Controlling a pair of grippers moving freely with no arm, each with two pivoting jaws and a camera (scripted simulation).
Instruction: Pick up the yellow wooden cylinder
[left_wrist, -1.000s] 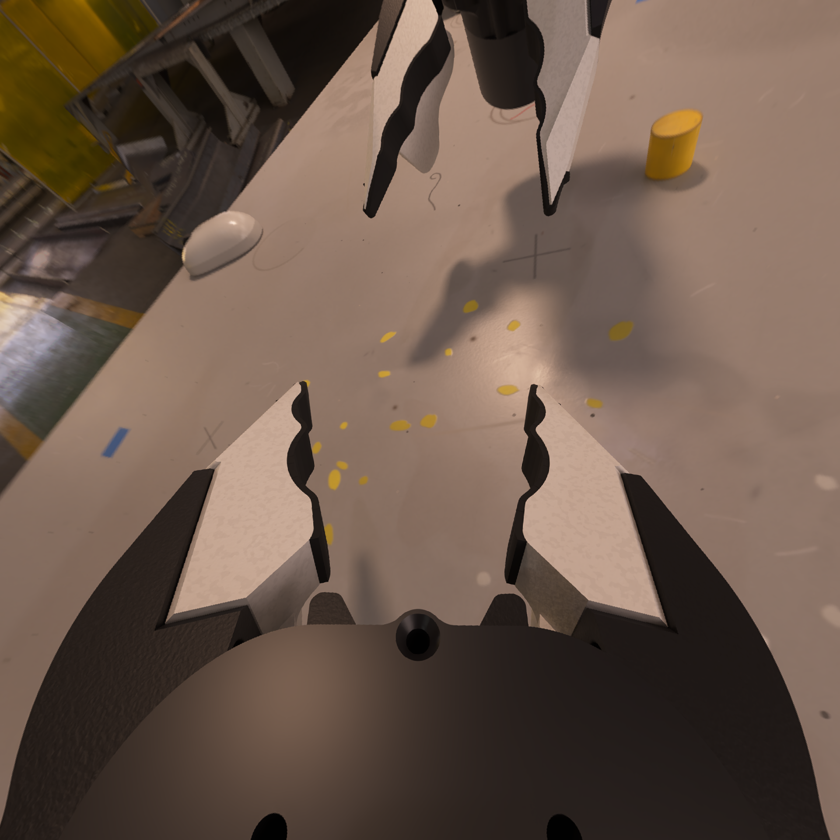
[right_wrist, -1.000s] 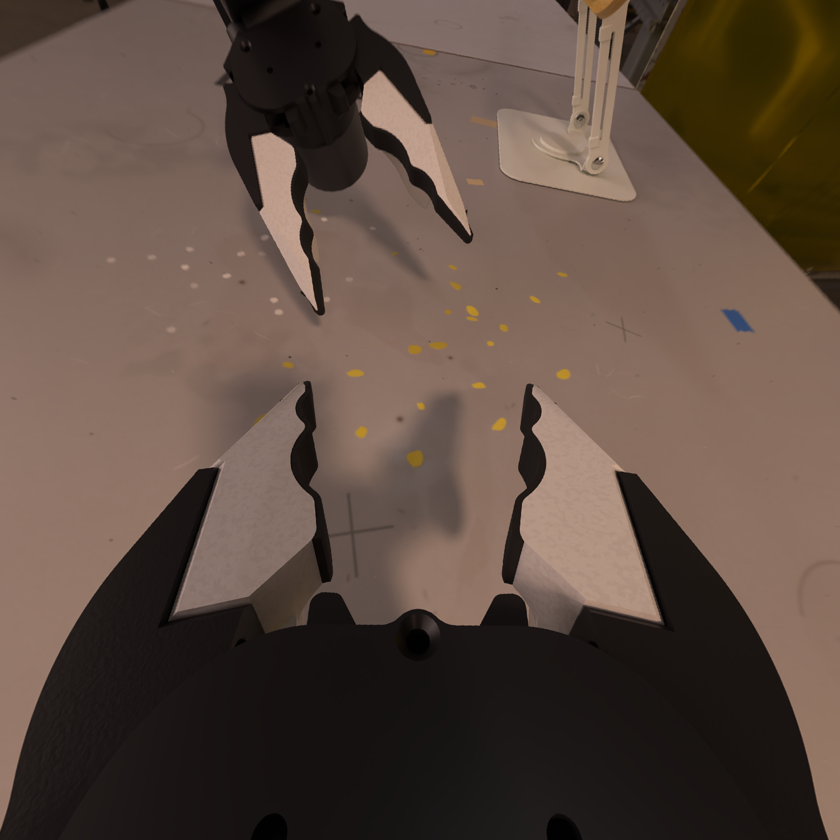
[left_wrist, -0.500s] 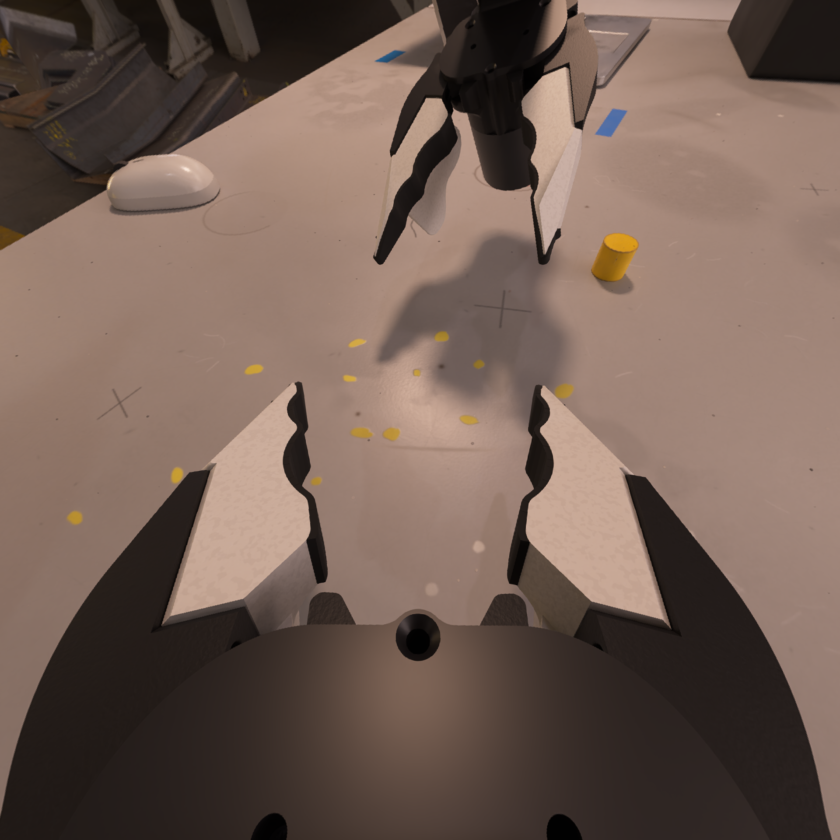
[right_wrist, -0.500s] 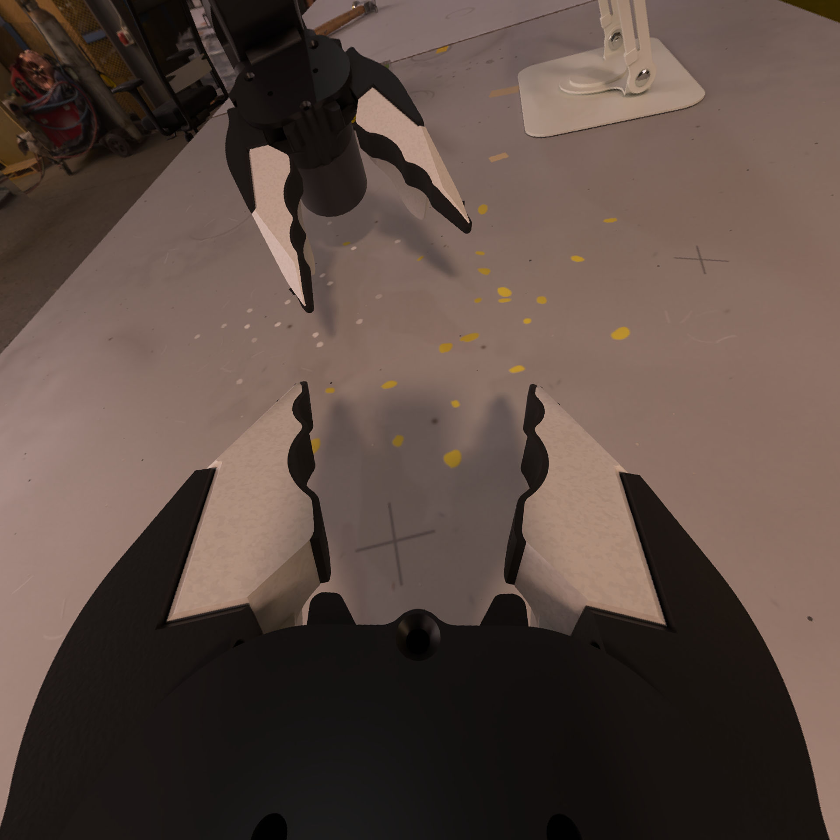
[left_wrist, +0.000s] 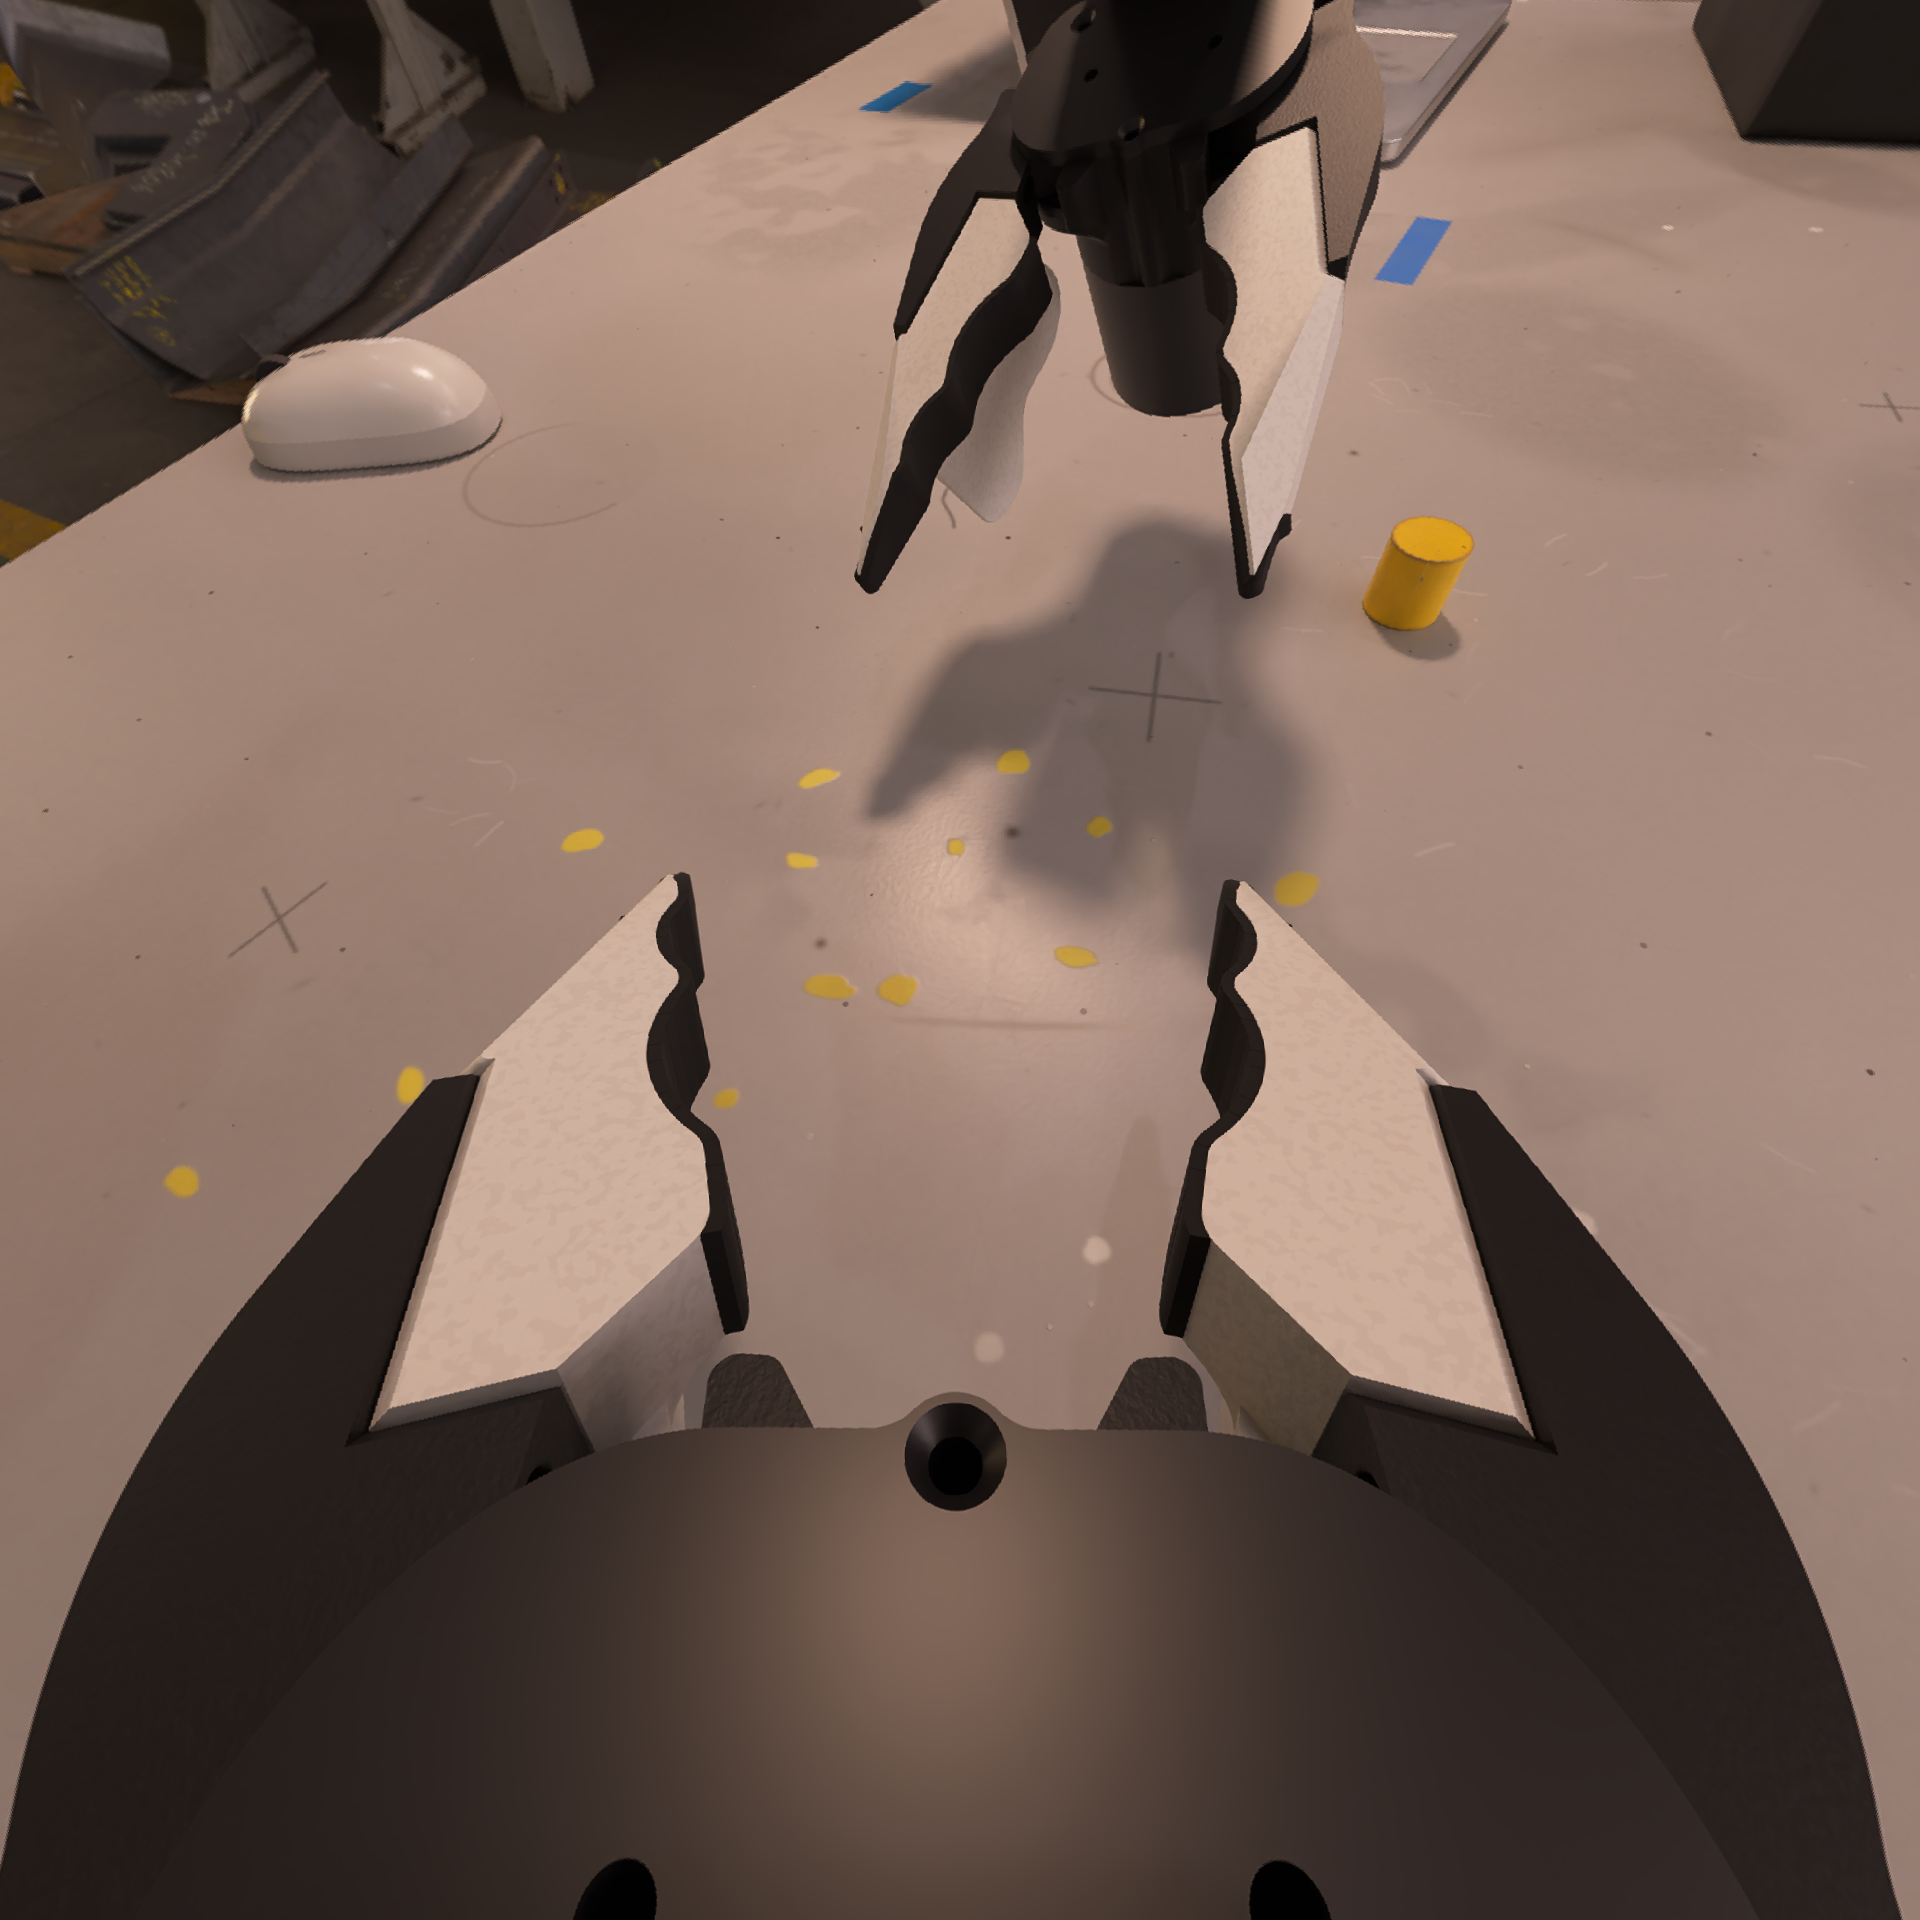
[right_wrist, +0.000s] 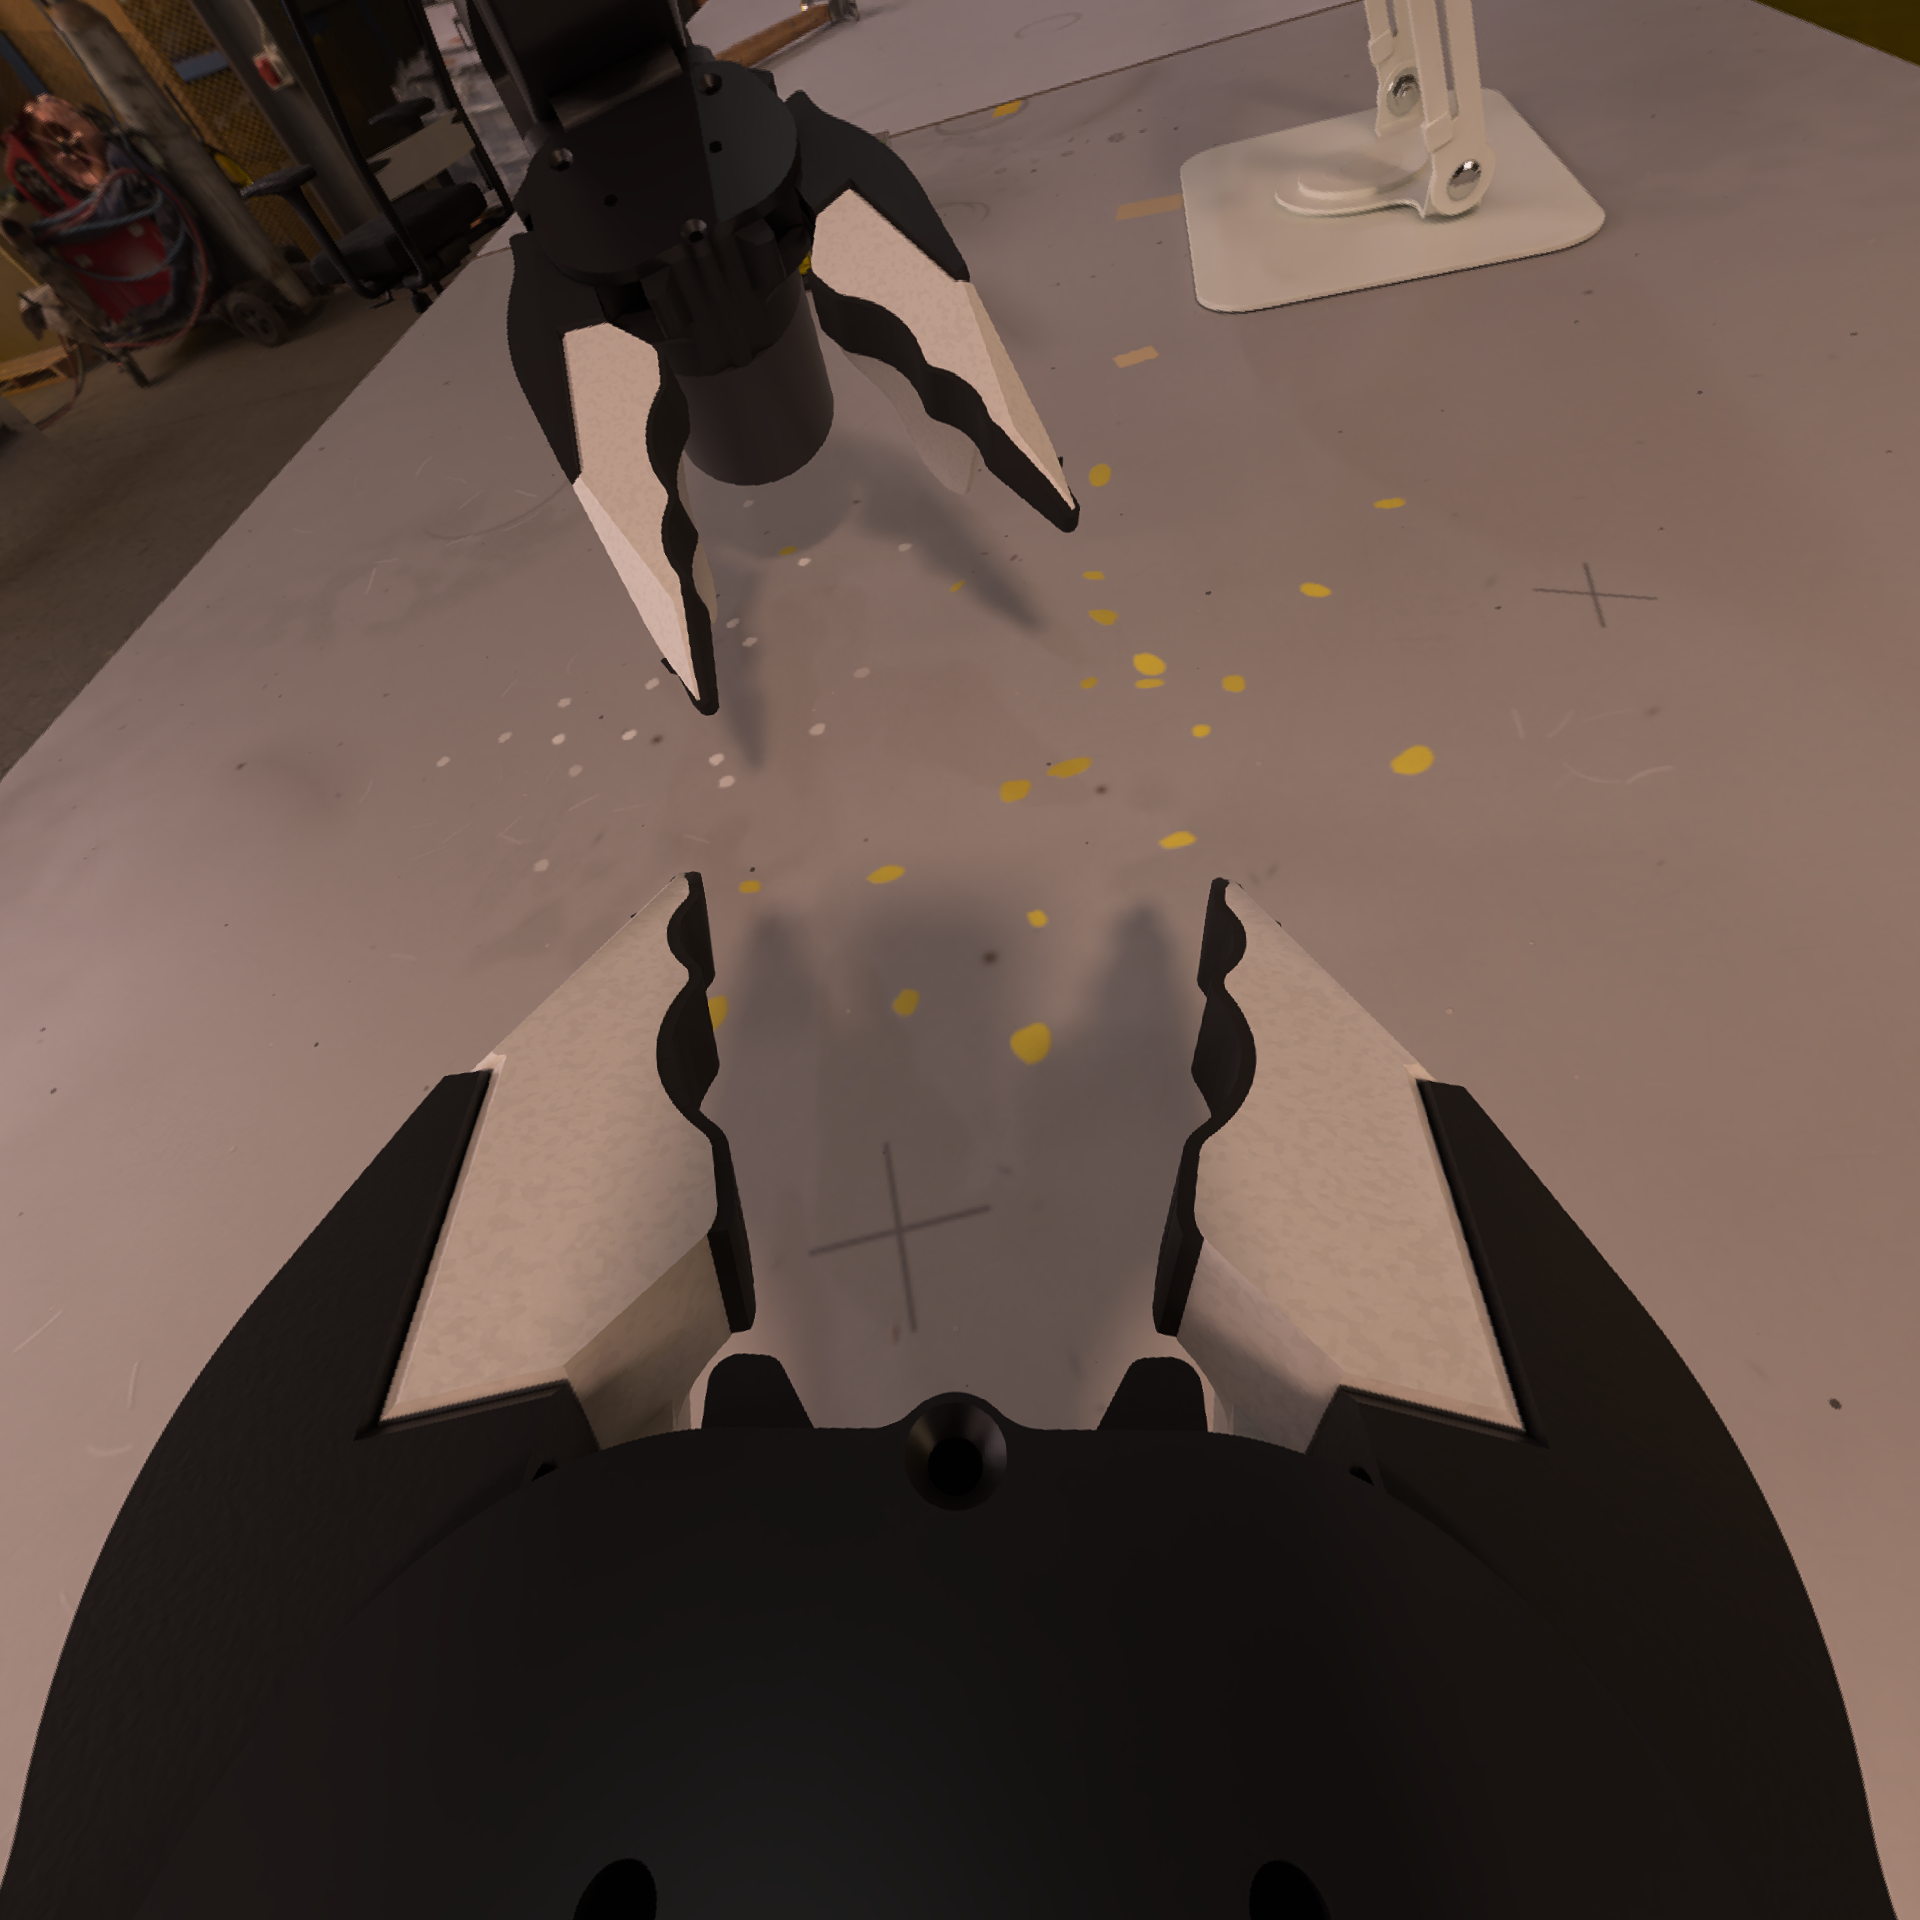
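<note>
The left gripper (left_wrist: 956, 883) is hovering over the table (left_wrist: 312, 727) with its jaws wide apart and empty. The right gripper (right_wrist: 956, 883) is facing it, also spread and holding nothing. The yellow wooden cylinder (left_wrist: 1415, 574) is standing upright near the table's middle, well apart from the white mouse (left_wrist: 369, 403) at the table edge.

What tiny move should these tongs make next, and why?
Probably the right tongs should shift sideways over the small yellow wooden cylinder: they hang open and empty beside it, while it stands untouched on the grey table.
</note>
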